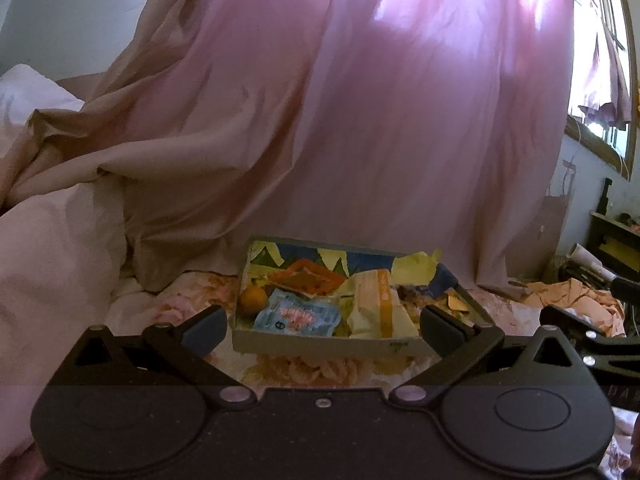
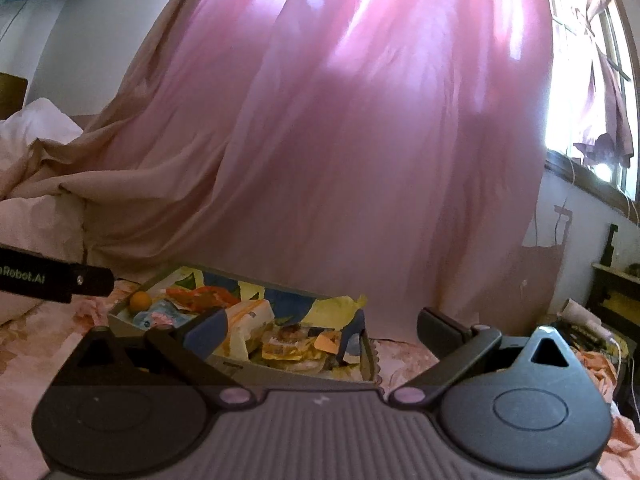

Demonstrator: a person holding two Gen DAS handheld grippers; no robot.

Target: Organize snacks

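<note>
We hold the left gripper (image 1: 322, 326) low over the floral bedspread (image 1: 304, 372), its jaws spread wide and empty, squared up to the near wall of the box (image 1: 320, 346), likely so either snack side stays within reach. The right gripper (image 2: 322, 330) hangs beside it, also wide and empty, angled toward the box's right end. The snacks sit inside the box rather than loose on the bed: an orange (image 1: 253, 300) in the near left corner, a blue packet (image 1: 298, 315) next to it, a tall yellow bag (image 1: 378, 306) leaning mid-box, and a red packet (image 1: 306, 278) behind. The right end holds crumpled wrappers (image 2: 300, 346) we cannot sort out. Beyond the box the pink curtain (image 1: 360, 120) drapes onto the bed, with a window (image 2: 580, 80) at the right.
</note>
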